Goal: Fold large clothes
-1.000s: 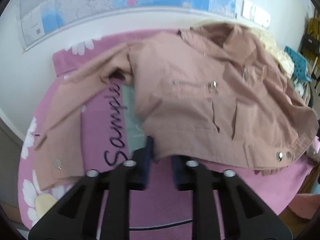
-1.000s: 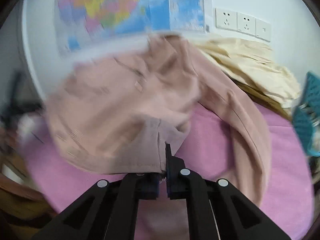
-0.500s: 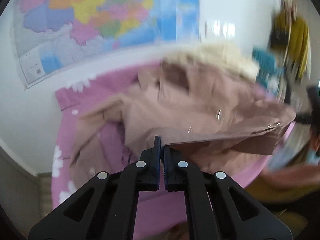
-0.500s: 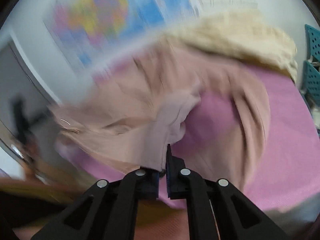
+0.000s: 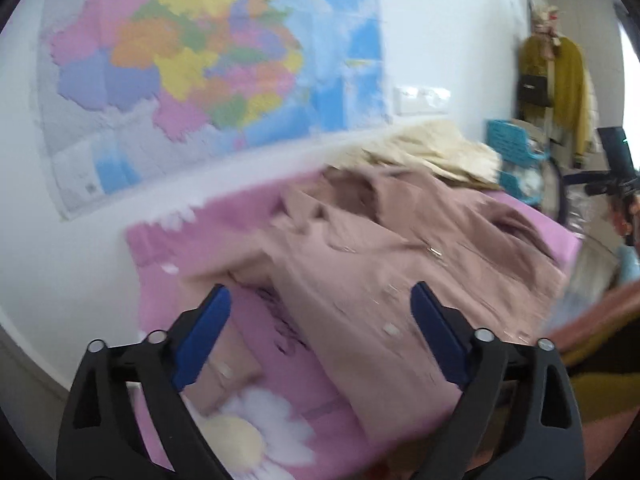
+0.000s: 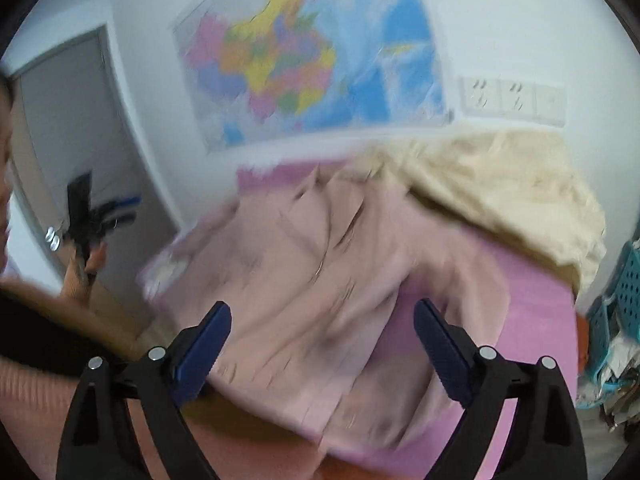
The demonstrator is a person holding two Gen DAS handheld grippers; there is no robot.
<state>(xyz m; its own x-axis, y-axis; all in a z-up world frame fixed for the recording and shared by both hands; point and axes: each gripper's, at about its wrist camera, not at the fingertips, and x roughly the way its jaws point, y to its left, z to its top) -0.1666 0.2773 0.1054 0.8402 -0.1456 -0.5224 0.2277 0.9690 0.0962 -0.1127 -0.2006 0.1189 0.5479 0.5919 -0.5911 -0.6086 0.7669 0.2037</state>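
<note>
Left wrist view showed the left claw [image 5: 316,320] spread wide and gripping nothing, with the pink jacket [image 5: 384,272] lying crumpled on the pink cloth-covered counter [image 5: 168,248] beyond and to the right of its blue fingertips [image 5: 212,312], apart from them. In the right wrist view the right claw [image 6: 322,328] was likewise released, the jacket [image 6: 304,280] heaped just ahead between and beyond its fingers, beside a cream garment [image 6: 500,184] near the wall map [image 6: 304,64].
</note>
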